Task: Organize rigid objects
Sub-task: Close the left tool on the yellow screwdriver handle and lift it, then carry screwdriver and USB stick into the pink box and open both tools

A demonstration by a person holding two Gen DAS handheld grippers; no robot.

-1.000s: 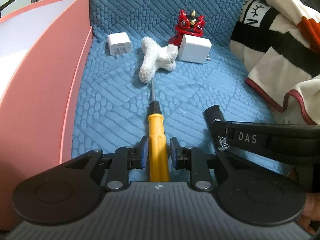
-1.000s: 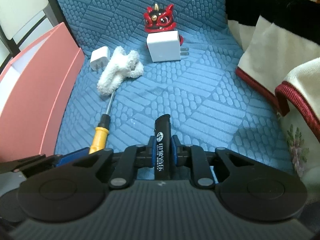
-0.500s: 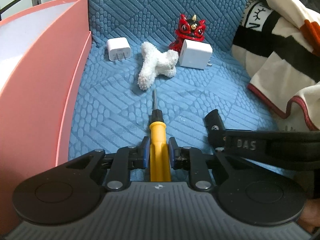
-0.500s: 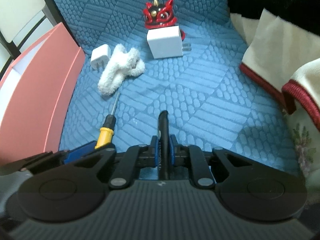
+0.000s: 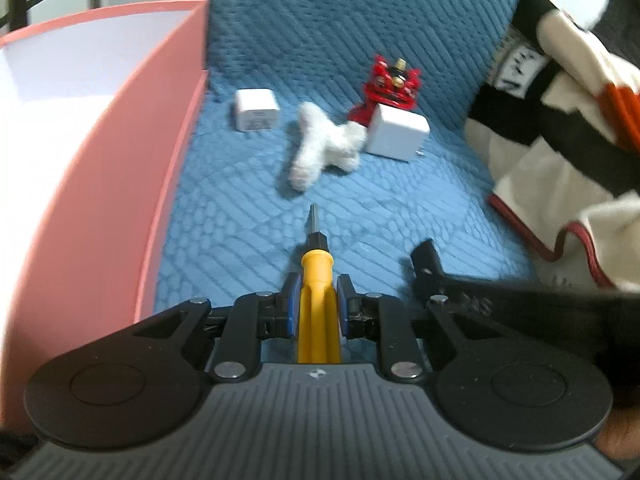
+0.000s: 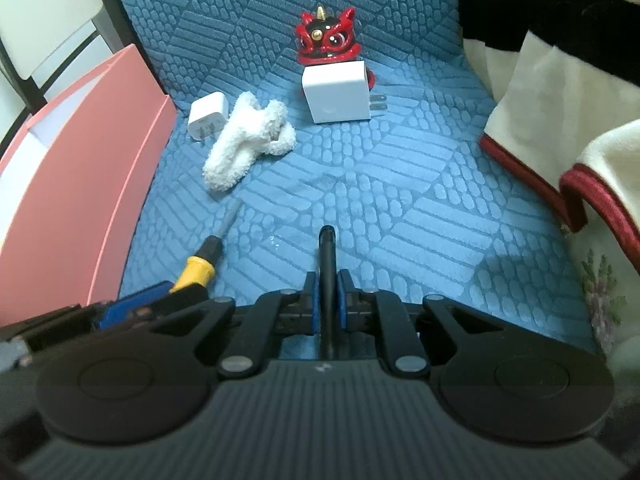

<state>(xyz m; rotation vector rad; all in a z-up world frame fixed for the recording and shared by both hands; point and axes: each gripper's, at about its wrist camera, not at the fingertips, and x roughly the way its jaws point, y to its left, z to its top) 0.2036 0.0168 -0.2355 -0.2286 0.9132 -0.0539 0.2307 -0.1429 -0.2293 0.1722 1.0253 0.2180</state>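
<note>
Readable writing is scarce. In the left wrist view the letters "AS", the tail of a blurred word, show in white on the arm of the right claw (image 5: 430, 268), and the striped blanket (image 5: 560, 92) carries a white patch with dark marks too smeared to read. In the right wrist view a scrap of black lettering on the blanket's top edge looks like "LUC" beside larger letters that run out of frame. The small white charger (image 5: 256, 114) has grey print on its face, too fine to make out.

The left claw (image 5: 316, 308) is clamped on the yellow handle of the screwdriver (image 5: 316, 280); its blue pads (image 5: 291, 304) press both sides of the handle, and the black collar and steel shaft point ahead toward the white plush bone (image 5: 322, 148). The right claw (image 6: 326, 300) is closed on a slim black object (image 6: 327, 264), seen edge-on, whose rounded end sticks forward over the blue quilted sofa cover (image 6: 400, 200).

Taking the plush bone as landmark: the small charger lies just left of it, the large white charger (image 6: 336, 90) just right of it with its prongs facing right, and the red lion figurine (image 6: 326, 38) stands directly behind that charger. The pink box (image 5: 120, 140) sits well to the left of the bone, open at the top, its white inside showing nothing in the visible part.
</note>
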